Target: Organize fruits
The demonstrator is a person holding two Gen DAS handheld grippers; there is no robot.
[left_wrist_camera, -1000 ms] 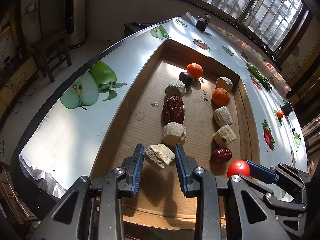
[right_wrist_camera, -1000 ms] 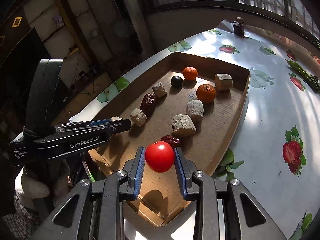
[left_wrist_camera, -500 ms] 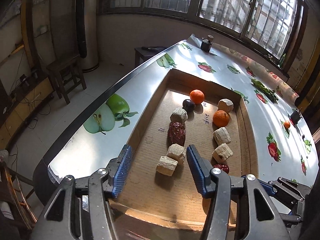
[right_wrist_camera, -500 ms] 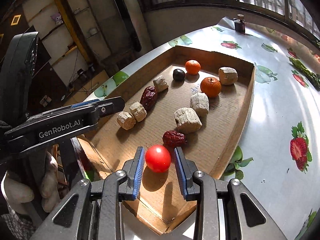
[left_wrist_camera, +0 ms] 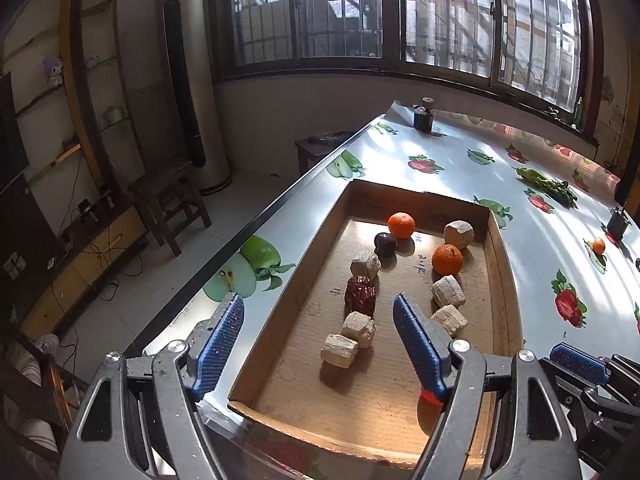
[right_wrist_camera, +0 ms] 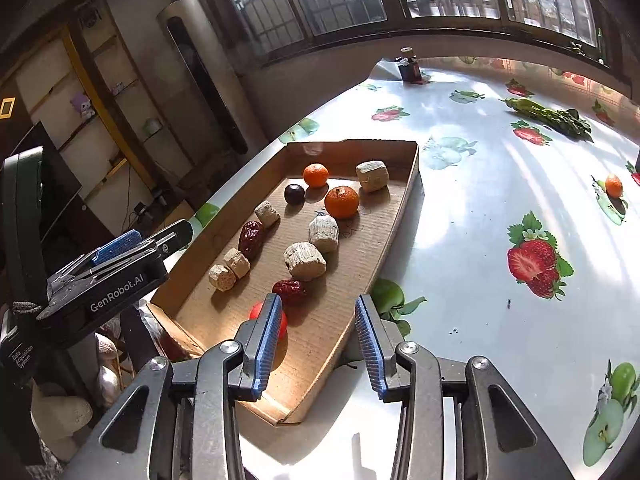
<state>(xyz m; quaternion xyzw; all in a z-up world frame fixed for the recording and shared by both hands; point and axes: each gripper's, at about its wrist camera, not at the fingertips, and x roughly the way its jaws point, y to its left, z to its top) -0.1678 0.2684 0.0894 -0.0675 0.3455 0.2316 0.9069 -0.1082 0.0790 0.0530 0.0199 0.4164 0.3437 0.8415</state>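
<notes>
Right gripper (right_wrist_camera: 316, 336) jaws spread, empty | left gripper (left_wrist_camera: 320, 340) same | small glossy red tomato (right_wrist_camera: 280, 322) looks light, slick, soft; I'd pinch its widest middle gently.

Sunlight is streaming through the barred windows (left_wrist_camera: 440, 20) and glaring off the tabletop (right_wrist_camera: 472, 208), its glossy cover printed with strawberries and green apples. A small dark bottle (left_wrist_camera: 424, 116) is standing at the far end, and a bunch of leafy greens (right_wrist_camera: 548, 114) is lying near the window side. A tall tower air conditioner (left_wrist_camera: 192, 88) is standing against the wall, a wooden stool (left_wrist_camera: 168, 204) sitting just in front of it. A purple plush toy (left_wrist_camera: 53, 70) is perching on the shelf (left_wrist_camera: 36, 96).
</notes>
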